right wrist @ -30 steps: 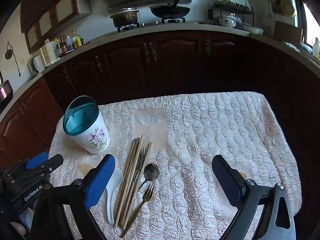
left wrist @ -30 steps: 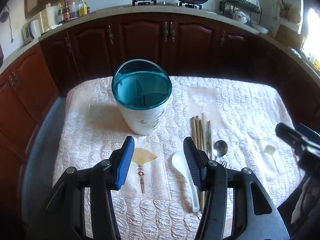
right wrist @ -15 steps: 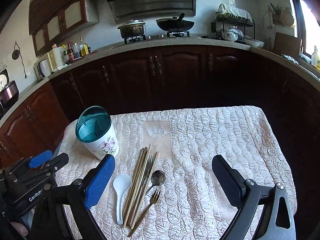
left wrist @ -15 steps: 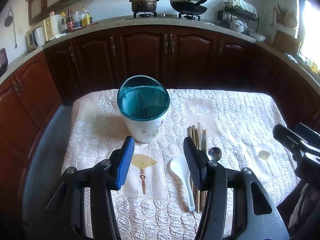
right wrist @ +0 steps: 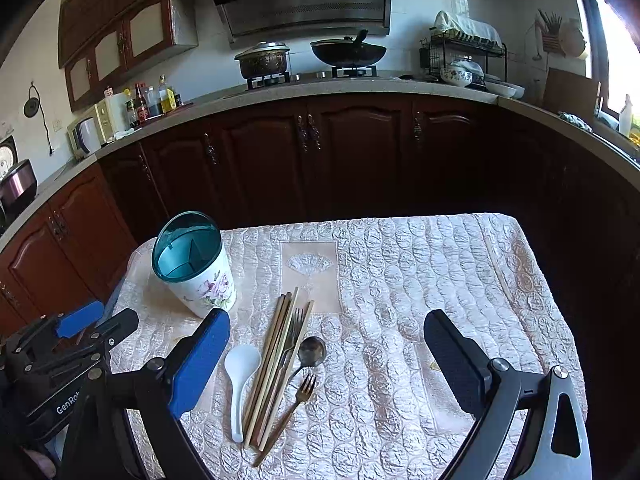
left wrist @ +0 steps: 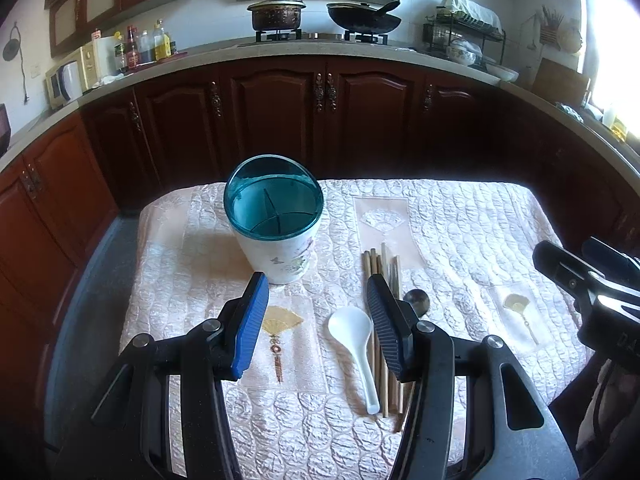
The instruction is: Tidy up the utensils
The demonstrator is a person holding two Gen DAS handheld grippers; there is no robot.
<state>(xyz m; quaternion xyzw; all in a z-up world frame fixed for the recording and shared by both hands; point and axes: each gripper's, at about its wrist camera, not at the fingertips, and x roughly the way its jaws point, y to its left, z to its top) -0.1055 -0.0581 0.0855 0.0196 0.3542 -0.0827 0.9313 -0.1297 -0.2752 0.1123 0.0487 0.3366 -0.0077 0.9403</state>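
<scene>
A white floral utensil holder (left wrist: 276, 232) with a teal divided rim stands upright on the quilted tablecloth; it also shows in the right wrist view (right wrist: 196, 268). Right of it lie a white ceramic spoon (right wrist: 238, 376), several wooden chopsticks (right wrist: 276, 360), a metal spoon (right wrist: 310, 354) and two forks (right wrist: 294, 400). My left gripper (left wrist: 318, 320) is open and empty, above the cloth just in front of the holder, with the white spoon (left wrist: 354, 344) between its fingers. My right gripper (right wrist: 328, 364) is wide open and empty above the utensils.
The table (right wrist: 440, 280) carries a cream quilted cloth and ends at the far edge before dark wooden cabinets (right wrist: 320, 152). A counter behind holds a pot, a wok, bottles and a dish rack. My left gripper's body shows at the left in the right wrist view (right wrist: 60, 356).
Both grippers have risen and pulled back from the table, so the holder and utensils look smaller and farther. Both stay open. Nothing on the table has moved.
</scene>
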